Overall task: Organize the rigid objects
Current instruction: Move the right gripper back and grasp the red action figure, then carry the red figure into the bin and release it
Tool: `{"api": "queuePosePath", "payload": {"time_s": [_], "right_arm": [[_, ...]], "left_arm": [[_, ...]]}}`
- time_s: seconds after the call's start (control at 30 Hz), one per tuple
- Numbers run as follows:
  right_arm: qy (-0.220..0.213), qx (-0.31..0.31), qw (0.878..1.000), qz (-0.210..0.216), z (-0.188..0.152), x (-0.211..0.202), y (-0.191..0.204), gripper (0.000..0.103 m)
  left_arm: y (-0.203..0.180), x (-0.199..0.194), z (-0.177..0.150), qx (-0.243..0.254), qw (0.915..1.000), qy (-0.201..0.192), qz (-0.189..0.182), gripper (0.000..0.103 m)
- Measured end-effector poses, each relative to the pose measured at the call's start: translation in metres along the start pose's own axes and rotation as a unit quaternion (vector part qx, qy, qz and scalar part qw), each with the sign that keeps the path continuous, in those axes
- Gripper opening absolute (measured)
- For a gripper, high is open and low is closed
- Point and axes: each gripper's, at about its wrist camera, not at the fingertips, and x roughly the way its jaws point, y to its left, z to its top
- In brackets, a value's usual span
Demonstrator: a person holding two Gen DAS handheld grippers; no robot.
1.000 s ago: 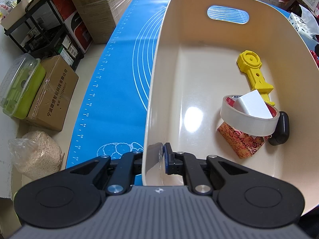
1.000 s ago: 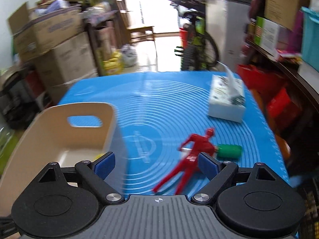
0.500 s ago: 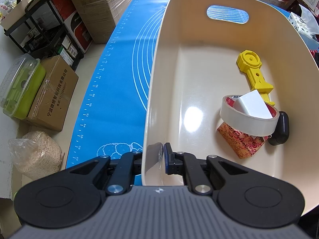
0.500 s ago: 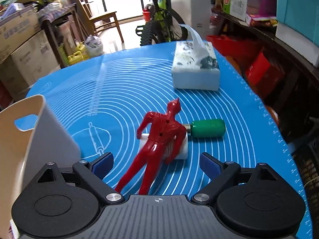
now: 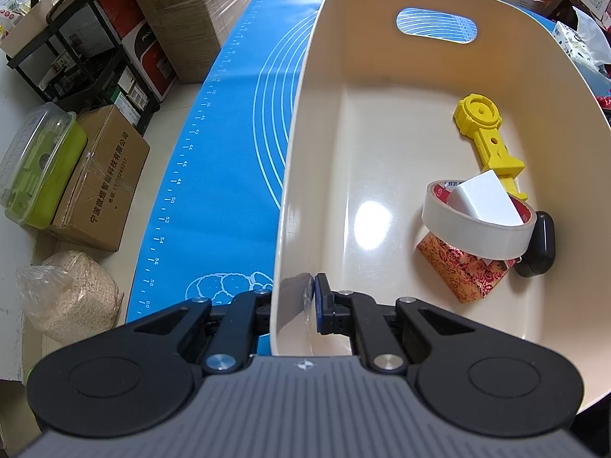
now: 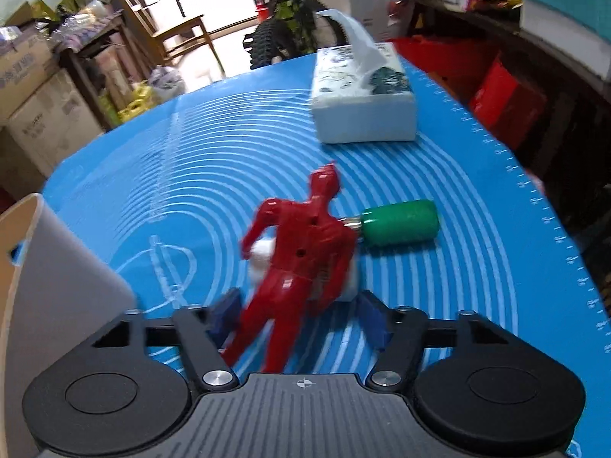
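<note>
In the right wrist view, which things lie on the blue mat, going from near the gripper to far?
right gripper closing around the legs of the red figure → green-handled object → tissue box, all on the blue mat.

Right tongs [image 6: 299,315] closing around red figure [image 6: 301,263] on blue mat [image 6: 214,175], green-handled tool [image 6: 399,222] beside, tissue box [image 6: 361,103] beyond

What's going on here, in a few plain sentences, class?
A person is sorting objects into a cream bin. The left gripper is clamped on the bin's near wall. The right gripper is closing around a red toy figure's legs on the blue mat; its pads aren't touching yet.
</note>
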Motion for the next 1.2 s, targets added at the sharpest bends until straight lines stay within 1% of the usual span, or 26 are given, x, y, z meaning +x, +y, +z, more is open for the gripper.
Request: {"api": "queuePosePath", "payload": {"time_s": [0.03,0.07,0.2,0.3,0.4,0.53,0.83,0.97,1.2], "right_arm": [[0.0,-0.002,1.0,-0.003,0.0,-0.001,0.001,0.06],[0.001,-0.005,1.0,-0.001,-0.001,-0.002,0.002,0.053],[0.015,0.004,1.0,0.021,-0.003,-0.007,0.001,0.046],[0.011,-0.006,1.0,0.024,-0.005,-0.013,0.003,0.04],[0.004,-0.029,0.999,0.017,-0.007,-0.018,0.008,0.039],[-0.001,-0.033,0.999,0.017,-0.007,-0.024,0.008,0.039],[-0.032,-0.041,0.998,0.036,-0.003,-0.058,0.008,0.039],[-0.053,-0.043,0.996,0.056,0.001,-0.08,0.012,0.039],[-0.095,-0.067,0.989,0.093,0.0,-0.114,0.033,0.039]], "left_arm": [[0.0,0.0,0.0,0.0,1.0,0.0,0.0,0.013],[0.0,0.0,0.0,0.0,1.0,0.0,0.0,0.013],[0.0,0.0,0.0,-0.001,1.0,0.0,-0.001,0.013],[0.0,0.0,0.0,0.0,1.0,0.0,-0.001,0.013],[0.0,0.0,0.0,0.0,1.0,0.0,-0.001,0.013],[0.0,0.0,0.0,0.0,1.0,0.0,-0.001,0.013],[0.0,0.0,0.0,-0.001,1.0,0.001,-0.001,0.013],[0.0,0.0,0.0,0.0,1.0,0.0,-0.001,0.013],[0.0,0.002,-0.001,0.0,1.0,0.0,0.0,0.013]]}}
